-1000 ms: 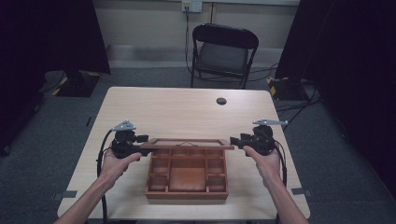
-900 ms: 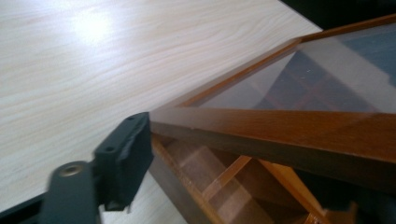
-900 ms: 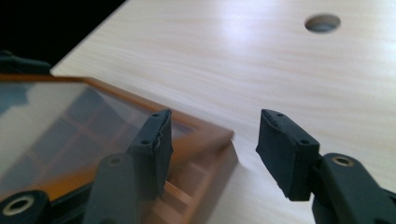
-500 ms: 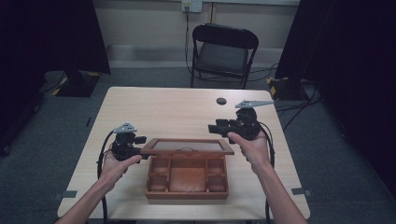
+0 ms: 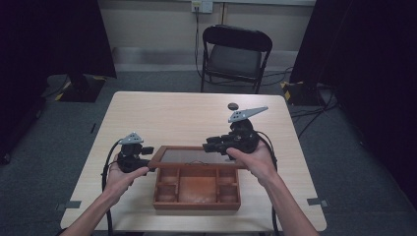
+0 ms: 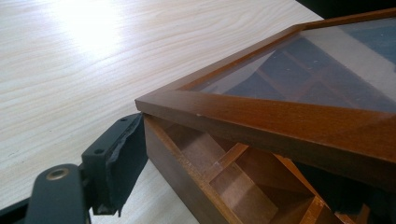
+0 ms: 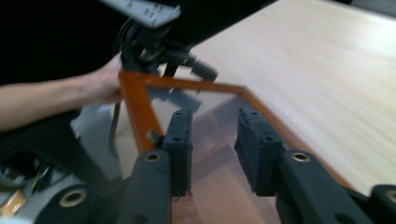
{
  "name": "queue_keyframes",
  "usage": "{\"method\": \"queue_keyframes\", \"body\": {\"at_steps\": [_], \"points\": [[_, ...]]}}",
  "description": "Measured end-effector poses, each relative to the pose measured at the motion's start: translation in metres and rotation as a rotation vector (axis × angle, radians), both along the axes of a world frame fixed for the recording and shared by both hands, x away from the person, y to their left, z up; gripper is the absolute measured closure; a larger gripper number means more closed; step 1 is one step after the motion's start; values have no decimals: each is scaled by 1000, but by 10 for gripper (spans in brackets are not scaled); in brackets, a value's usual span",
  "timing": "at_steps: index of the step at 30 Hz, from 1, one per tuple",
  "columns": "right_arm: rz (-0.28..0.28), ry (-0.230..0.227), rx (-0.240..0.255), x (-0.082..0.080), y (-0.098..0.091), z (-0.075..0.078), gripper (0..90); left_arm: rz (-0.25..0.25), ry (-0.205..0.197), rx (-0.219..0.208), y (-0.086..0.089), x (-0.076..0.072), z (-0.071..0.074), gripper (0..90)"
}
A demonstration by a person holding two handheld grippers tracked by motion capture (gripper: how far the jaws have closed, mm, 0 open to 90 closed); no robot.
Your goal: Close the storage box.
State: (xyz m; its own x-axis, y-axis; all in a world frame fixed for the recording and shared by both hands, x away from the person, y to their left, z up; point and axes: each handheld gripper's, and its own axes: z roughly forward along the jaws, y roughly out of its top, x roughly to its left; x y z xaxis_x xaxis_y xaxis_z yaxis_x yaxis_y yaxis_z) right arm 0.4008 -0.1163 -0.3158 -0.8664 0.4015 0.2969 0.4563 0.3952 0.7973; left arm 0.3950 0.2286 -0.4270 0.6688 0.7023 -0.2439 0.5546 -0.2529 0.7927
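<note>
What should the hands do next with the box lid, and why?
Probably lower the right gripper back onto the lid. The glass-topped lid hangs half open above the wooden box, and the right gripper's jaws hover over the glass with nothing between them, while the left gripper sits at the lid's corner.

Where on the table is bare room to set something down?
The table's far half is bare between the box lid and the far edge, save a small dark disc. Narrow strips flank the wooden box. It is crowded around the lid, where both hands work.
</note>
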Motion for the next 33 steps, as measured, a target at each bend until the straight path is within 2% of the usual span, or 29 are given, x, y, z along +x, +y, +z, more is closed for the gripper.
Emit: {"method": "queue_keyframes", "body": {"at_steps": [1, 3, 5, 8, 10, 13, 18, 22, 27, 33], "points": [[36, 17, 10, -1, 3, -1, 709, -4, -3, 5, 0, 0, 0, 191], [46, 24, 16, -1, 4, -1, 719, -2, -2, 2, 0, 0, 0, 191], [89, 38, -9, -3, 12, -3, 742, -5, -5, 11, 0, 0, 0, 191], [89, 46, -48, -4, 19, -7, 761, -7, -2, 9, 0, -1, 0, 191], [91, 47, -47, -4, 20, -8, 765, -6, -3, 9, 0, -1, 0, 191], [133, 65, -44, -4, 24, -12, 769, -10, 2, 5, 0, -1, -1, 191], [152, 87, -37, -4, 25, -13, 774, -12, 2, 6, 0, -1, -2, 191], [174, 104, -74, -4, 28, -17, 777, -6, 6, 12, 0, -1, -3, 194], [181, 131, -79, -4, 30, -20, 794, -3, 11, 15, 0, 0, -5, 200], [196, 140, -79, -3, 31, -22, 822, -5, 17, 27, 0, 1, -6, 206]]}}
